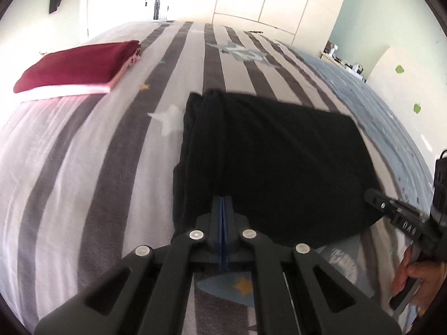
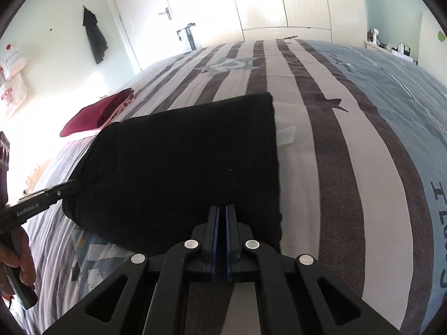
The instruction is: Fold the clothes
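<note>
Both hand-held grippers, left (image 1: 223, 199) and right (image 2: 222, 209), clamp the black garment (image 1: 273, 162) at 6 o'clock; uneven lift risks layers slipping, folds skewing.

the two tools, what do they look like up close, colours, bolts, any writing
Both the left tool and right tool are matte black linkages with round silver bolts at the joints and thin blue pads lining the fingers. Seen from the right wrist view, the left one's side bears white "GenRobot.AI" lettering. A bare hand grips its black handle; no sleeve shows.
</note>
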